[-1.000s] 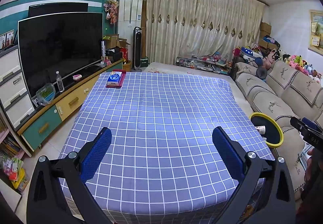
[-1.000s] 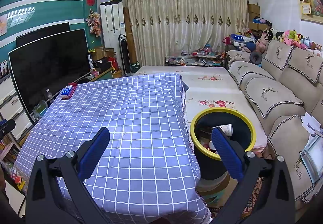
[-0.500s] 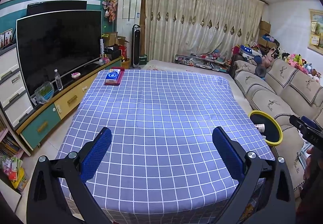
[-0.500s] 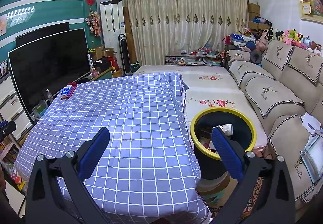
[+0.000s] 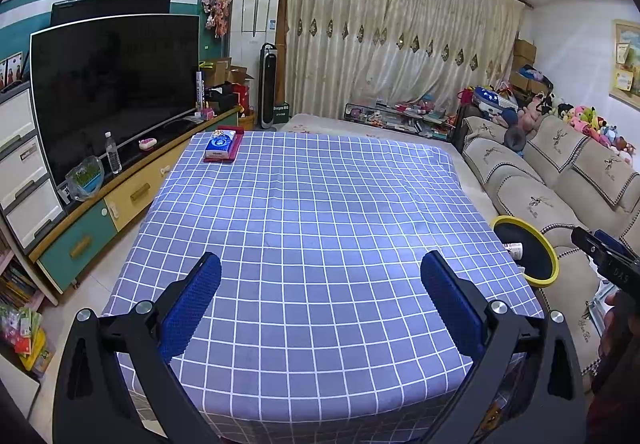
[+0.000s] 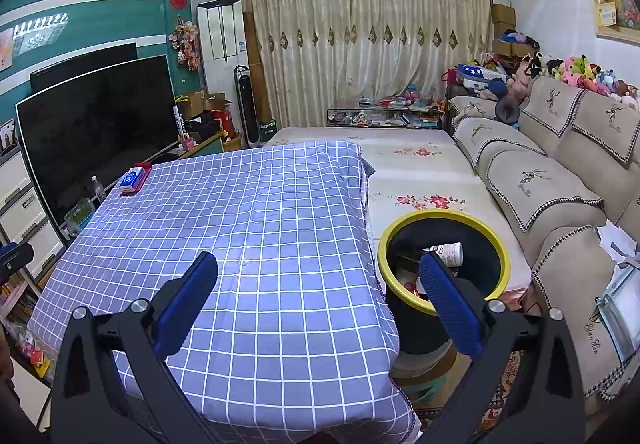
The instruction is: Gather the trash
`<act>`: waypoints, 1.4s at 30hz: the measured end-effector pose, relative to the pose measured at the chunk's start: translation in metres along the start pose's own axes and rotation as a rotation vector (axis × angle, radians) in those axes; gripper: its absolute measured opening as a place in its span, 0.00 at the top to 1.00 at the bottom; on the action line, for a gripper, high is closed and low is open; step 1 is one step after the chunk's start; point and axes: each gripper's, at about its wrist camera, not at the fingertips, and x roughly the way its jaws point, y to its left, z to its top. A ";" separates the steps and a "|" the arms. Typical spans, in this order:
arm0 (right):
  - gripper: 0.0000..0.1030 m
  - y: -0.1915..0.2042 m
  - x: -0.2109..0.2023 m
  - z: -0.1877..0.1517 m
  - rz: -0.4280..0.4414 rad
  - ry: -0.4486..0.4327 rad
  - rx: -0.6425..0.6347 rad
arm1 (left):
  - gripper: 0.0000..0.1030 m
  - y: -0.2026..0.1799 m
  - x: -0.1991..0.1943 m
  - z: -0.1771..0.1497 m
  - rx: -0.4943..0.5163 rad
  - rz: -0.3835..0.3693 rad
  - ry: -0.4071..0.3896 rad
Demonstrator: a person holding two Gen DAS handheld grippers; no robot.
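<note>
left tongs (image 5: 320, 292) released | right tongs (image 6: 318, 290) released | one tissue pack (image 5: 219, 148) at table's far-left corner | one bin (image 6: 505, 252) off right edge | right view alone shows cup (image 6: 450, 253) and scraps inside

Left hand-held gripper (image 5: 320, 298): I hold it level, its blue-padded fingers (image 5: 191, 307) spread wide with nothing between them.
Right hand-held gripper (image 6: 318, 298): I hold it level too, its blue fingers (image 6: 450, 306) wide apart and gripping nothing.
Right hand-held gripper from the left camera (image 5: 608, 264): its dark body shows at the right edge.
</note>
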 end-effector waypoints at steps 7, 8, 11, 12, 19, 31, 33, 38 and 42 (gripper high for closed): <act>0.07 -0.001 0.002 -0.001 0.002 0.002 0.002 | 0.05 -0.001 0.002 0.001 0.002 0.000 0.005; 0.07 -0.001 0.002 -0.001 0.002 0.004 0.001 | 0.05 -0.001 0.003 0.001 0.002 0.000 0.006; 0.07 -0.001 0.004 -0.002 0.004 0.007 0.000 | 0.05 -0.001 0.003 -0.001 0.001 0.000 0.010; 0.07 -0.001 0.004 -0.002 0.004 0.007 0.000 | 0.05 -0.001 0.004 -0.001 0.001 -0.001 0.012; 0.07 -0.001 0.006 -0.003 0.005 0.008 0.002 | 0.05 -0.002 0.006 -0.002 0.005 0.002 0.016; 0.07 -0.001 0.008 -0.003 0.007 0.012 0.000 | 0.05 -0.002 0.007 -0.002 0.003 0.001 0.021; 0.07 -0.001 0.008 -0.004 0.008 0.014 0.000 | 0.05 -0.001 0.009 -0.002 0.001 0.003 0.026; 0.07 -0.001 0.010 -0.005 0.011 0.017 -0.003 | 0.05 -0.001 0.014 -0.001 -0.001 -0.010 0.036; 0.07 0.000 0.012 -0.005 0.013 0.022 -0.002 | 0.05 0.000 0.014 0.000 0.004 -0.008 0.004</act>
